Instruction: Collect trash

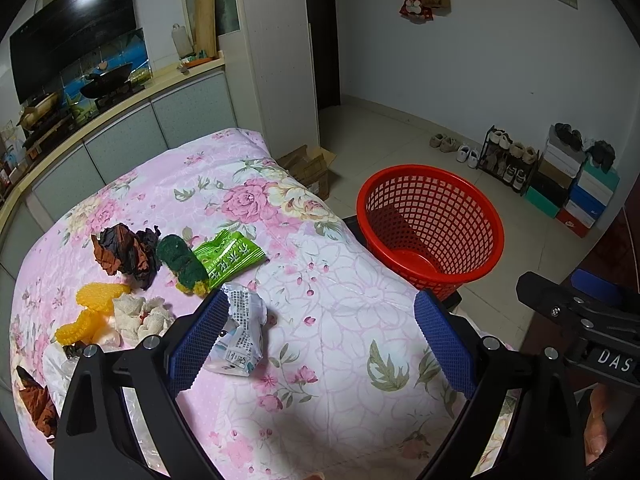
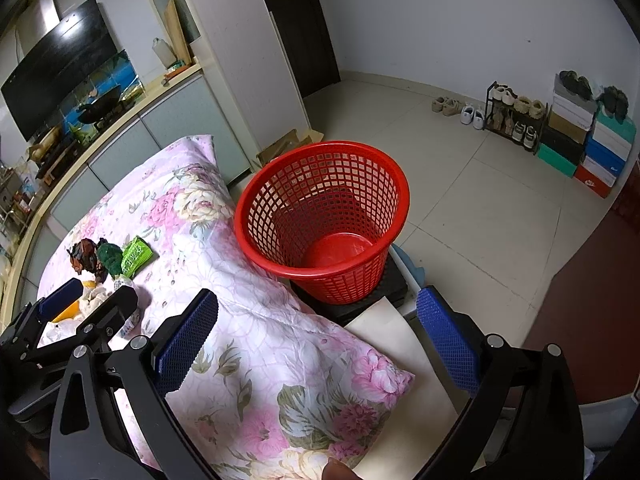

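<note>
Left gripper (image 1: 320, 344) hangs over the floral cloth (image 1: 340, 360), jaws wide apart, nothing between them. Its left pad (image 1: 196, 340) sits just beside a crumpled white wrapper (image 1: 240, 336); can't tell if they touch.

Right gripper (image 2: 318, 344) is over the cloth's near corner, jaws also wide apart and empty; the red basket (image 2: 320, 220) shows between its pads. The left gripper is also visible at the lower left of the right wrist view.

Trash is all on the cloth, clustered left:
- green packet (image 1: 230, 258), touching a dark green scrubber (image 1: 182, 264)
- dark brown crumpled foil (image 1: 126, 256) just beside the scrubber
- orange mesh pieces (image 1: 98, 298) and a white rag (image 1: 142, 316) nearer the camera
- more brown foil (image 1: 38, 404) at the left edge

Basket stands off the cloth's right side on a black block (image 2: 394, 280), mesh sides, no trash inside.
</note>
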The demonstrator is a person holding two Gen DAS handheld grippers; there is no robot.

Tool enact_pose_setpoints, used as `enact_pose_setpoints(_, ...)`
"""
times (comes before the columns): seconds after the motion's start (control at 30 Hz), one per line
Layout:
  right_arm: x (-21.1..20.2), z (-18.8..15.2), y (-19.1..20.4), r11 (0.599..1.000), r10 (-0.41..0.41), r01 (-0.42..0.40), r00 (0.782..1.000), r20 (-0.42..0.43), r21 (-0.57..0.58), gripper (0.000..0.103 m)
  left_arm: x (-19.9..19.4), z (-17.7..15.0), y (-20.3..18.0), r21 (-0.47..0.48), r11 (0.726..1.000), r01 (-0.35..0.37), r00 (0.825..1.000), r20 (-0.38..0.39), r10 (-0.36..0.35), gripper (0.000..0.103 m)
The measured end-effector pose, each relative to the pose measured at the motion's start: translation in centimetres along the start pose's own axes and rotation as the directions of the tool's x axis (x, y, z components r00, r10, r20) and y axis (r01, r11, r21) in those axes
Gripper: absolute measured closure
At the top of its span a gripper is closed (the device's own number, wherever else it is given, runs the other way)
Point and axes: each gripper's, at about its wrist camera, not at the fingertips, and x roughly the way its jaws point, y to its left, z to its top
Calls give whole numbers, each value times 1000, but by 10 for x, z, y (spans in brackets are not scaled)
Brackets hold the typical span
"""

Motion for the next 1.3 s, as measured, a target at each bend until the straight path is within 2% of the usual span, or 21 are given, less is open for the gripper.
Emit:
enact_pose_setpoints(0.3,8,0,20,999,20,-20,1000,-12,-49,7,-7,-4,18,-44,999,-17,1000,9,17,12)
enact_pose_setpoints(0.47,22,-9,54,986,83,-91,995,-63,-137,7,-26,-14,62,-132,990,-58,998,30,63,12)
enact_pose_setpoints(0.6,37,-22,90,962,130,-157,983,-131,-223,7,-44,-27,106,-221,968,-122,990,38,133,12)
enact_pose_setpoints(0.77,49,-38,133,916,168,-227,966,-197,-331,7,-64,-52,171,-341,912,-229,969,11,247,12)
enact_pose_setpoints(0.9,62,-46,155,892,154,-236,961,-231,-387,7,-70,-83,229,-436,837,-330,939,-63,338,12)
enact_pose_setpoints(1.1,78,-56,168,877,121,-231,955,-271,-422,7,-76,-130,300,-538,729,-423,901,-166,400,12)
enact_pose_setpoints(1.2,82,-57,171,872,103,-219,957,-272,-439,7,-79,-150,318,-576,698,-426,900,-192,391,12)
enact_pose_setpoints(1.3,83,-57,174,864,90,-209,959,-268,-458,7,-78,-157,322,-592,701,-398,914,-188,361,12)
